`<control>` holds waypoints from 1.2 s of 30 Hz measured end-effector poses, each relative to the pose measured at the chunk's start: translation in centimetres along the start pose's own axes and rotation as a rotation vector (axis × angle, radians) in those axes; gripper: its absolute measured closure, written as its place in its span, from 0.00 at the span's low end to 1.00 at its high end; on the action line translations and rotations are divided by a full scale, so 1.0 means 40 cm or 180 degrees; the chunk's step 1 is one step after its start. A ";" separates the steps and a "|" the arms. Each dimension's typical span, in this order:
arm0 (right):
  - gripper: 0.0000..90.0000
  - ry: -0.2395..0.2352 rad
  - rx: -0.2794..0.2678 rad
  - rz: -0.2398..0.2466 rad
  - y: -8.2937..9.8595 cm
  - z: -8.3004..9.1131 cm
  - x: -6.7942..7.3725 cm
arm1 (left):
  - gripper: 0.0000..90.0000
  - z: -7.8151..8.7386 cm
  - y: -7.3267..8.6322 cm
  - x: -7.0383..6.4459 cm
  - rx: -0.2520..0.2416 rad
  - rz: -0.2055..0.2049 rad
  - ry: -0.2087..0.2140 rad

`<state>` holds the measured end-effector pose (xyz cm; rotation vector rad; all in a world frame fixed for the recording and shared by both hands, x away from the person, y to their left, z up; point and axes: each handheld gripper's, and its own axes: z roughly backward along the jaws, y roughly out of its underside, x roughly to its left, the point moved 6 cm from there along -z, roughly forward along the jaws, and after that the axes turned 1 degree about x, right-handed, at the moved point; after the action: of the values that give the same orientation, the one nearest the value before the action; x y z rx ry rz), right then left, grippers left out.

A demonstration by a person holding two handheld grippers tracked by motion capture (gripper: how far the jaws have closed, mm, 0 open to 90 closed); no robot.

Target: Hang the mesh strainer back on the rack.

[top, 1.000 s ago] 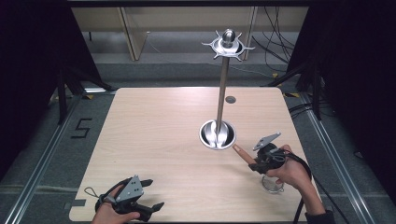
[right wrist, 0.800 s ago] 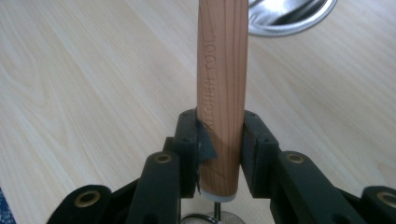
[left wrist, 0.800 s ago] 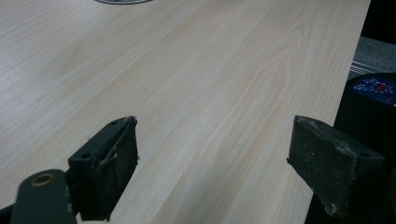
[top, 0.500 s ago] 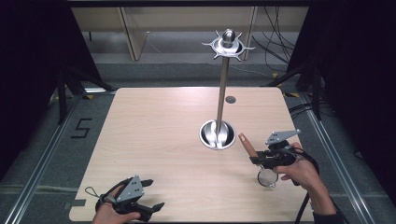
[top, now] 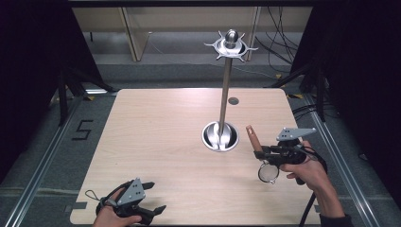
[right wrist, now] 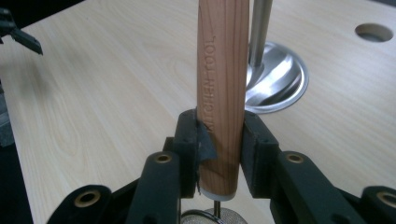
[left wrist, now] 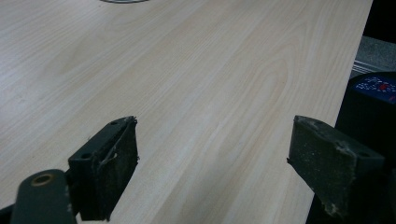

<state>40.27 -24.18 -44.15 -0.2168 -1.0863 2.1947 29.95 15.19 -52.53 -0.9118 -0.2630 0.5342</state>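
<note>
While my right gripper (top: 261, 152) is clamped on the round, reddish-brown wooden handle stamped "KITCHEN TOOL" (right wrist: 220, 93), the small round fine-mesh metal strainer (top: 268, 173) at its other end hangs over the pale wooden table (top: 156, 142) near the right edge, toward my side. The handle tip points up and away from me, toward the shiny steel dish-shaped base (top: 220, 136) of the tall utensil stand, whose thin pole (top: 225, 94) rises to a hooked crown (top: 231, 45) above the far edge.

I judge this thing light, with most of its little weight at the mesh end. The wood is stiff and smooth, so it could twist between the pads if I swing it quickly. My jaws sit low on the handle, just above the pale ferrule where a thin wire stem runs to the mesh; that is close to the heavy end, which keeps it from drooping. The mesh itself looks easy to dent, so I would never pinch there.

My left gripper (top: 153, 198) rests at the near edge toward the left corner, jaws spread wide and holding nothing, its worn pads (left wrist: 116, 165) over bare wood.
</note>
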 end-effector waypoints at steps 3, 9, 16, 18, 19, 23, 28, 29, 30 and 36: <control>0.79 0.0033 -0.0088 0.0009 -0.011 0.005 0.000 | 0.17 0.002 0.002 0.005 0.0039 -0.0051 -0.0036; 0.79 0.0027 -0.0163 0.0038 -0.034 0.011 0.006 | 0.17 -0.001 0.002 0.001 0.0008 0.0013 -0.0006; 0.79 0.0058 -0.0274 0.0098 -0.072 0.015 0.013 | 0.17 0.001 0.001 0.001 0.0044 -0.0015 -0.0024; 0.79 0.0054 -0.0323 0.0125 -0.091 0.020 0.018 | 0.17 0.001 0.002 0.001 0.0069 -0.0004 0.0003; 0.79 0.0061 -0.0376 0.0112 -0.101 0.022 0.021 | 0.17 0.001 0.002 0.001 0.0072 -0.0004 0.0003; 0.79 0.0047 -0.0494 0.0150 -0.134 0.028 0.027 | 0.17 0.000 0.001 0.001 0.0037 -0.0004 -0.0012; 0.79 0.0052 -0.0623 0.0158 -0.165 0.023 0.036 | 0.17 0.001 0.002 0.002 0.0060 -0.0007 0.0009; 0.79 0.0025 -0.0627 0.0164 -0.169 0.021 0.039 | 0.17 0.001 0.002 0.002 0.0060 -0.0007 0.0009; 0.79 0.0035 -0.0629 0.0205 -0.173 0.019 0.037 | 0.17 0.001 0.002 0.002 0.0064 -0.0006 0.0006; 0.79 -0.0019 -0.0687 0.0223 -0.198 0.009 0.046 | 0.17 0.001 0.002 0.002 0.0062 -0.0005 0.0014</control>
<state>42.64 -19.87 -37.67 -0.3482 -1.3379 2.1383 29.96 15.30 -52.58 -0.8937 -0.2542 0.5323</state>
